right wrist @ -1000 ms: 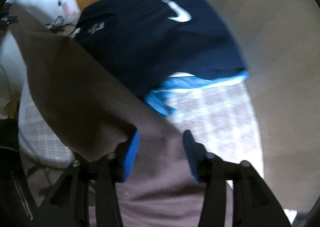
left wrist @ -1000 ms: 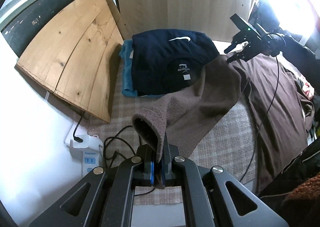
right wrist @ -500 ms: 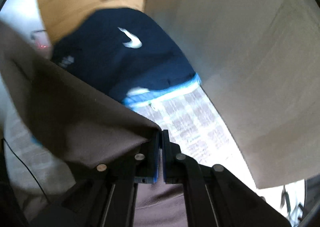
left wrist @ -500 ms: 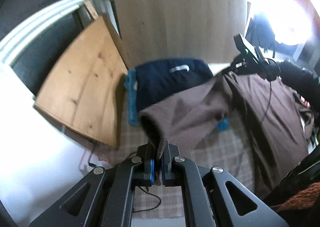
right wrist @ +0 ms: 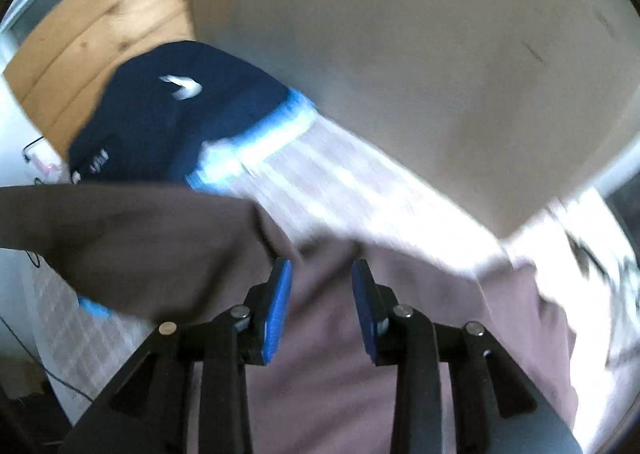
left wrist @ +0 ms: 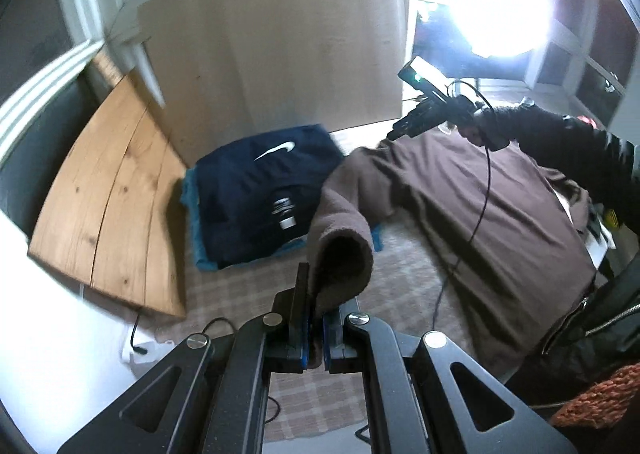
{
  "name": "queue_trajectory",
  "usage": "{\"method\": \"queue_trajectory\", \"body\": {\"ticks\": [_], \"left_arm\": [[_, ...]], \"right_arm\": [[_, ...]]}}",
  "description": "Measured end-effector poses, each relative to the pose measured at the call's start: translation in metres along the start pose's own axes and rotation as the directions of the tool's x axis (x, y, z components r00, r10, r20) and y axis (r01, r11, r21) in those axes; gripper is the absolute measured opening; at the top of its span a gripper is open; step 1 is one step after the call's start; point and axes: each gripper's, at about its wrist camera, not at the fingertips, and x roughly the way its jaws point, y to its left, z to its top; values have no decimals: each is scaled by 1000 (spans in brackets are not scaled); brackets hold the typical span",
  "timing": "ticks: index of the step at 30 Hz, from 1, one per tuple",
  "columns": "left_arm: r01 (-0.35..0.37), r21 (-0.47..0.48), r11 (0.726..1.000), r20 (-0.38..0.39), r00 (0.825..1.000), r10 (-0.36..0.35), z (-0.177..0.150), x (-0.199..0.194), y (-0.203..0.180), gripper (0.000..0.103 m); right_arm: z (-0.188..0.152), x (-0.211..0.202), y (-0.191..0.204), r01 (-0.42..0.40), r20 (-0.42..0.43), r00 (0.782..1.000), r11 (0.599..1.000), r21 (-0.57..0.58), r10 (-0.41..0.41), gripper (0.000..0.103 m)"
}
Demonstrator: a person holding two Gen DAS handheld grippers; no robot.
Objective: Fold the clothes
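Note:
A brown fleece sweater (left wrist: 472, 214) lies spread on the checked bed cover (left wrist: 404, 286). My left gripper (left wrist: 316, 338) is shut on the cuff of its sleeve (left wrist: 340, 254) and holds it lifted above the cover. My right gripper (right wrist: 322, 294) is open just above the sweater's body (right wrist: 332, 374), with the sleeve (right wrist: 132, 242) stretched across to its left. The right gripper also shows in the left wrist view (left wrist: 424, 114), held at the sweater's far edge.
A folded navy top with a white swoosh (left wrist: 268, 190) lies on a blue garment (left wrist: 196, 230) at the back left. A wooden board (left wrist: 116, 206) leans at the left, a pale panel (left wrist: 280, 66) stands behind. A power strip with cables (left wrist: 140, 350) lies on the left.
My right gripper was shut on the sweater half a second ago and has opened, letting the cloth go. My left gripper has carried the sleeve cuff up and to the right.

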Motion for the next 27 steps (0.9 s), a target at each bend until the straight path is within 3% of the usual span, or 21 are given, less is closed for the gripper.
{"method": "queue_trajectory", "body": {"ticks": [1, 2, 4, 9, 15, 20, 25, 27], "left_arm": [[-1, 12, 1000, 3, 1000, 1, 1, -2, -8, 3], [-7, 12, 1000, 3, 1000, 7, 2, -5, -16, 3], [-18, 14, 1000, 2, 1000, 18, 4, -9, -32, 3], [-43, 0, 999, 27, 999, 43, 11, -34, -92, 3], [-41, 39, 998, 16, 999, 40, 5, -34, -193, 4], [15, 95, 995, -89, 996, -7, -26, -1, -274, 4], [96, 48, 994, -205, 975, -84, -56, 51, -308, 4], [109, 45, 993, -238, 967, -96, -67, 71, -318, 4]], "right_arm": [[-17, 0, -2, -6, -39, 999, 1000, 14, 7, 13], [-35, -3, -6, -32, -76, 997, 999, 22, 34, 8], [-72, -14, -8, -90, -96, 991, 996, 17, 91, 8], [-143, -51, -9, -201, -57, 977, 978, 46, 203, 8], [-188, -24, 10, -301, -125, 945, 953, 31, 303, 8], [-165, -32, -20, -399, -59, 910, 905, 147, 411, 12], [-114, -35, -30, -408, -26, 907, 894, 186, 419, 46], [-102, -30, -31, -381, -46, 916, 900, 213, 399, 47]]}}
